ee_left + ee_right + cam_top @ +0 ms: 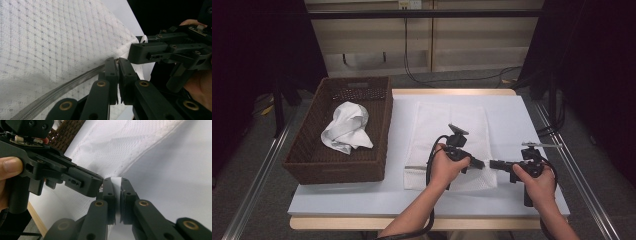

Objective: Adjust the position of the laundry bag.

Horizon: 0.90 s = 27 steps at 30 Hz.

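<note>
Left tool [476,162] is clamped on the zipper end [115,60] at the near right corner of the white mesh bag [447,135]. Right tool [493,164] is pinched on the bag's corner fabric [115,181] right beside it, tips nearly touching. We see the bag flat on the bench [512,120], mid-right, with both hands low at the near edge, tools level and pointing at each other. Wicker basket [307,162] with a white cloth [347,127] sits far left.

Mesh laundry bag [447,145]: white netted cloth, matt.
Zipper [57,91]: grey metal teeth.
Basket [307,165]: brown woven wicker, rough.
Grippers: black matt plastic.
</note>
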Available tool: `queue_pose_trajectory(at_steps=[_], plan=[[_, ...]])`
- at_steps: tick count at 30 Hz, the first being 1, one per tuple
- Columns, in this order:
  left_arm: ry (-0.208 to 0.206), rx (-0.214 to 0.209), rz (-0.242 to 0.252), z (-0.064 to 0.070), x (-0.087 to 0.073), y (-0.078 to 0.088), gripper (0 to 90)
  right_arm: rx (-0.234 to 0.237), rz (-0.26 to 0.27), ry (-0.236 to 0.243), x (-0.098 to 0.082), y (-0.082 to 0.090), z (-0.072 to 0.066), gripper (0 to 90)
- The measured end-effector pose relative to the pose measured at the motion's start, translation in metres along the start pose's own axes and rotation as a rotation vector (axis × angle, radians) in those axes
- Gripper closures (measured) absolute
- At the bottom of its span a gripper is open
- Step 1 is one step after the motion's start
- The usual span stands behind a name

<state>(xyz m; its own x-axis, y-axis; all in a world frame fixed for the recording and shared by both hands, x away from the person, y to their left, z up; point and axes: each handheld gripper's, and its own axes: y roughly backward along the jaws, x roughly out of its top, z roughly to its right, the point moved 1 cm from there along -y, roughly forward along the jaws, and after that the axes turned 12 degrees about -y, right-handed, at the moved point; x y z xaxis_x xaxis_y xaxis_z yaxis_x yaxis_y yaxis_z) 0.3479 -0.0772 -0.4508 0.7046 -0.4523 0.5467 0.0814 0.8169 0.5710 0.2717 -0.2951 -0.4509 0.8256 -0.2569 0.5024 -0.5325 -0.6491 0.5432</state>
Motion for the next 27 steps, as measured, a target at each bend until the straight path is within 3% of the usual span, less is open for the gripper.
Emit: queue_pose_trajectory(at_steps=[27], plan=[[0.009, -0.006, -0.029, 0.0006, 0.0019, 0.0022, 86.7, 0.012, -0.014, -0.008, 0.0004, 0.0021, 0.0, 86.3]])
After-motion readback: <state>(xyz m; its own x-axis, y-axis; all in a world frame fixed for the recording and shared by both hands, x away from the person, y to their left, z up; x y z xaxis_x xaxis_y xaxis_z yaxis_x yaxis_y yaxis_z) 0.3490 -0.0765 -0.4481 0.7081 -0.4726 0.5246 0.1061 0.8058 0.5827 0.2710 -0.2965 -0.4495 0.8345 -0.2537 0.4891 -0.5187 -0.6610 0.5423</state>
